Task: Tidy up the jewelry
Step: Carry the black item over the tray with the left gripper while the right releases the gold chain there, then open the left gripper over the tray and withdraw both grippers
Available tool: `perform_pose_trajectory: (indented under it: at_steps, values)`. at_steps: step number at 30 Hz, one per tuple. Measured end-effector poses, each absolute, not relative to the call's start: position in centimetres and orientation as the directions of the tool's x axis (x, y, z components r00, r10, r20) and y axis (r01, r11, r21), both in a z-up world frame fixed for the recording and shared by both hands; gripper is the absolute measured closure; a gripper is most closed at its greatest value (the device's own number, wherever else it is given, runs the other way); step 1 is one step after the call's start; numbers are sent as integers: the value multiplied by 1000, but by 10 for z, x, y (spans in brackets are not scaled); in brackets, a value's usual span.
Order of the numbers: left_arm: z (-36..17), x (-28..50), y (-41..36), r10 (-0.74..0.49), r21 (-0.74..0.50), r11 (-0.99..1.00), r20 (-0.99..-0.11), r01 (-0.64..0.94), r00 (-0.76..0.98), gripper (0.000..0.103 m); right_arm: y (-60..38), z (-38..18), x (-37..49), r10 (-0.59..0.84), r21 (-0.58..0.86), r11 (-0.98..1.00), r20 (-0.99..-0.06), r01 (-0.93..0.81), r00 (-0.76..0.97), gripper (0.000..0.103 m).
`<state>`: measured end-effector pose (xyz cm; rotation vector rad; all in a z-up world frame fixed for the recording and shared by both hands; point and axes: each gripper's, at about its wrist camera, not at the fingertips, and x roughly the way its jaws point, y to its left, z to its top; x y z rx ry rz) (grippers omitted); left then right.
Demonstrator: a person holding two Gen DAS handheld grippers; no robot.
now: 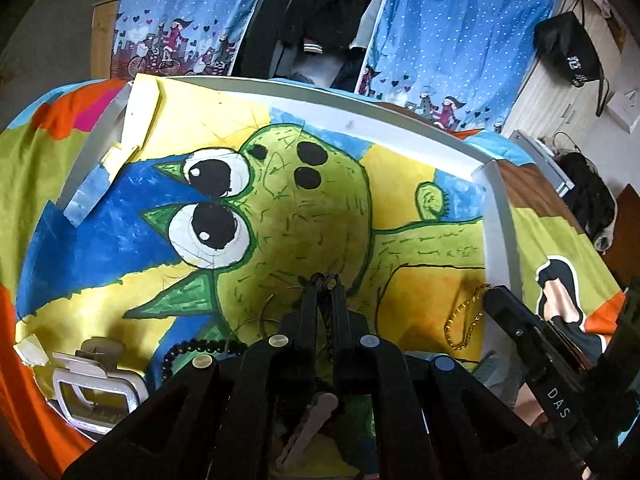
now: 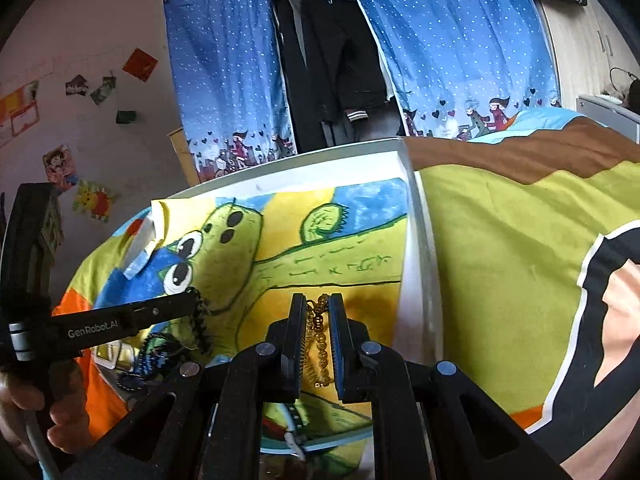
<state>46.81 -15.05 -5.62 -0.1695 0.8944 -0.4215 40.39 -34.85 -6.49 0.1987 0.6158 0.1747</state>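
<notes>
My left claw is pinched nearly closed on a dark chain, its links trapped between the jaws and trailing back toward me. My right claw is narrow too, clamped on a gold chain that bunches up between the blue pads. I'd say I'm gripping each near one end so the rest hangs free and can be laid out straight without tangling.

Both claws hover over the painted cactus picture in its white frame, which lies on the colourful bedspread and looks to serve as my sorting surface. Lower left on it sit a pale hair claw clip and a black bead bracelet, touching nothing I hold.

How long either chain runs I can't tell; my own claw bodies cover the tails. Some thin wire hoops beside my left jaws are too faint to identify.
</notes>
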Motion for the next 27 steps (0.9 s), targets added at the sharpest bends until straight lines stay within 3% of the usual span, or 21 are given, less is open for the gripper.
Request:
perform_pose_trajectory:
  at_steps: [6, 9, 10, 11, 13, 15, 23, 27]
  values:
    - [-50, 461, -151, -389, -276, 920, -739, 279, 551, 97, -349, -64, 401, 197, 212, 973, -563, -90, 802, 88]
    - [-42, 451, -148, -371, -254, 927, -733, 277, 570, 73, -348, -58, 395, 181, 200, 976, -554, -82, 813, 74]
    - [-39, 448, -147, -370, -251, 927, -728, 277, 578, 61, -349, -55, 391, 177, 194, 978, -547, -82, 818, 73]
    - [-34, 443, -145, -361, -243, 931, -720, 272, 593, 56, -347, -53, 390, 173, 189, 979, -544, -81, 821, 71]
    - [-25, 436, -141, -357, -237, 933, -701, 271, 618, 55, -348, -46, 383, 164, 177, 981, -533, -80, 830, 68]
    - [-15, 427, -138, -344, -223, 938, -691, 266, 636, 52, -348, -39, 375, 149, 168, 983, -517, -71, 843, 58]
    - [36, 372, -108, -274, -205, 960, -557, 190, 784, 8, -345, 2, 329, 120, 156, 986, -416, -59, 901, 18]
    - [61, 333, -85, -246, -217, 963, -460, 161, 853, 3, -339, 25, 294, 121, 152, 986, -344, -72, 931, 6]
